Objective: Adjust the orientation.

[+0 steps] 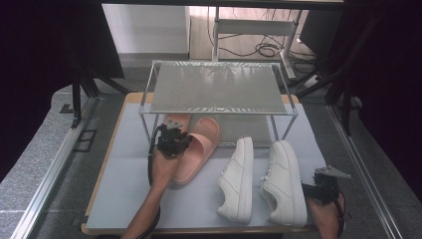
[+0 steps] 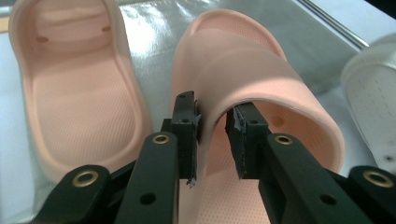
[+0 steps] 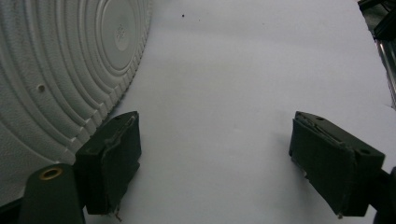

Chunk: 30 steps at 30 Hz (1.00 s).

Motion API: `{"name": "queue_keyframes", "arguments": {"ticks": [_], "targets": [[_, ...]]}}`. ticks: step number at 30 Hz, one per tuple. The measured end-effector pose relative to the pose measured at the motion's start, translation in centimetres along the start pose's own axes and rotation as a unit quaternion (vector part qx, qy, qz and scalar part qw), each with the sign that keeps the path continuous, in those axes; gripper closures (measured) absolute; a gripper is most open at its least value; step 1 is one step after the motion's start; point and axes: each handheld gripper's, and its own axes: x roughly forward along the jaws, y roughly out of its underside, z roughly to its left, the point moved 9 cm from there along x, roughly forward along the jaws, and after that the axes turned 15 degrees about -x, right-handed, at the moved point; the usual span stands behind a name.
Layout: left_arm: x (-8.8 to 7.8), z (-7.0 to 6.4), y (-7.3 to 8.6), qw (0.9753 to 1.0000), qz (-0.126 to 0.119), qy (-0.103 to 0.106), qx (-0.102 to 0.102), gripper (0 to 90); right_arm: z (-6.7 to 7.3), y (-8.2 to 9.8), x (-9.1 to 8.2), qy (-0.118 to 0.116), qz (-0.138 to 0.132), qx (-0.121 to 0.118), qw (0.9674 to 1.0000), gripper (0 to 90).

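Note:
My left gripper (image 2: 215, 126) is shut on the side wall of a pink slipper's strap (image 2: 252, 70), with the pads on either side of the strap edge. In the high view that slipper (image 1: 199, 149) lies toe-first towards the rack, and the left gripper (image 1: 174, 135) sits over its left side. A second pink slipper (image 2: 74, 84) lies just to the left, partly under the rack (image 1: 179, 118). My right gripper (image 3: 215, 158) is open over the bare mat, its left jaw next to a white sneaker's ribbed sole (image 3: 56, 70). In the high view the right gripper (image 1: 321, 188) stands by the right sneaker's heel.
A two-level metal rack (image 1: 219, 87) stands at the back of the table. Two white sneakers (image 1: 238, 179) (image 1: 284, 181) lie side by side on the grey mat (image 1: 124, 189). Metal rails run along both sides of the table.

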Motion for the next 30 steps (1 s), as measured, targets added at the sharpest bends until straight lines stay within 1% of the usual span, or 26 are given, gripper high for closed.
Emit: {"name": "queue_keyframes", "arguments": {"ticks": [2,3,5,6,7,8,10,11,12,13,14,16,17,18,20,21,22,23,24,25,26,27,28,30], "targets": [[0.3,0.0,-0.1,1.0,-0.003,-0.003,-0.001,73.5,0.0,0.0,0.0,0.0,0.0,-0.001,1.0,16.9],[0.7,0.2,-0.2,0.9999,-0.01,-0.013,-0.005,73.5,0.0,0.0,0.0,0.0,0.0,-0.001,1.0,17.0],[1.0,0.4,-0.2,0.9998,-0.013,-0.017,-0.005,73.4,0.0,0.0,0.0,0.0,0.0,0.0,1.0,17.0],[1.1,0.6,-0.2,0.9996,-0.015,-0.023,-0.005,73.5,0.0,0.0,0.0,0.0,0.0,0.0,1.0,17.0],[1.3,0.8,-0.2,0.9996,-0.015,-0.024,-0.008,73.5,0.0,0.0,0.0,0.0,0.0,0.0,1.0,17.0],[1.4,1.3,0.0,0.9994,-0.015,-0.028,-0.015,73.5,0.0,0.0,0.0,0.0,0.0,0.0,1.0,17.0],[1.5,1.5,0.0,0.9993,-0.017,-0.03,-0.016,74.4,0.0,0.0,0.0,0.0,0.0,0.0,1.0,17.0],[1.5,1.7,0.1,0.9993,-0.016,-0.027,-0.019,74.5,0.0,0.0,0.0,0.0,0.0,0.0,1.0,17.0],[1.4,1.9,0.2,0.9995,-0.01,-0.021,-0.021,72.8,0.0,0.0,0.0,0.0,0.0,-0.001,1.0,17.0],[1.4,1.9,0.2,0.9995,-0.01,-0.021,-0.021,70.8,0.0,0.0,0.0,0.0,0.0,-0.001,1.0,17.0],[1.2,1.8,0.3,0.9997,-0.004,-0.018,-0.013,69.3,0.0,0.0,0.0,0.0,0.0,-0.001,1.0,17.0],[0.8,1.8,0.5,0.9999,-0.002,-0.016,-0.004,68.0,0.0,0.0,0.0,0.0,0.0,-0.001,1.0,17.0],[0.8,1.8,0.5,0.9999,-0.002,-0.016,-0.004,67.6,0.0,0.0,0.0,0.0,0.0,-0.001,1.0,17.0],[0.5,1.9,0.6,0.9999,-0.001,-0.016,-0.001,67.6,0.0,0.0,0.0,0.0,0.0,-0.001,1.0,17.0],[-0.5,2.1,1.1,0.9999,0.002,-0.012,0.006,64.8,0.0,0.0,0.0,0.0,0.0,-0.001,1.0,17.0],[-0.5,2.1,1.1,0.9999,0.002,-0.012,0.006,64.0,0.0,0.0,0.0,0.0,0.0,-0.001,1.0,17.0],[-1.2,2.3,1.5,0.9999,0.003,-0.007,0.01,63.5,0.0,0.0,0.0,0.0,0.0,0.001,1.0,16.9],[-1.2,2.3,1.5,0.9999,0.003,-0.007,0.01,63.4,0.0,0.0,0.0,0.0,0.0,0.001,1.0,16.9],[-2.0,2.4,2.0,0.9999,0.005,0.001,0.014,63.4,0.0,0.0,0.0,-0.001,0.001,0.0,1.0,17.0],[-2.0,2.4,2.0,0.9999,0.005,0.001,0.014,63.4,0.0,0.0,0.0,-0.001,0.001,0.0,1.0,17.0],[-2.8,2.5,2.5,0.9997,0.004,0.011,0.02,63.5,0.0,0.0,0.0,0.0,0.0,0.001,1.0,17.0],[-3.1,2.6,2.7,0.9997,0.005,0.016,0.02,64.3,0.0,0.0,0.0,0.0,0.001,0.0,1.0,17.0],[-3.1,2.6,2.7,0.9997,0.005,0.016,0.02,65.2,0.0,0.0,0.0,0.0,0.001,0.0,1.0,17.0],[-3.8,2.6,3.4,0.9994,0.009,0.022,0.024,66.4,0.0,0.0,0.0,0.0,0.0,0.0,1.0,17.0]]}}
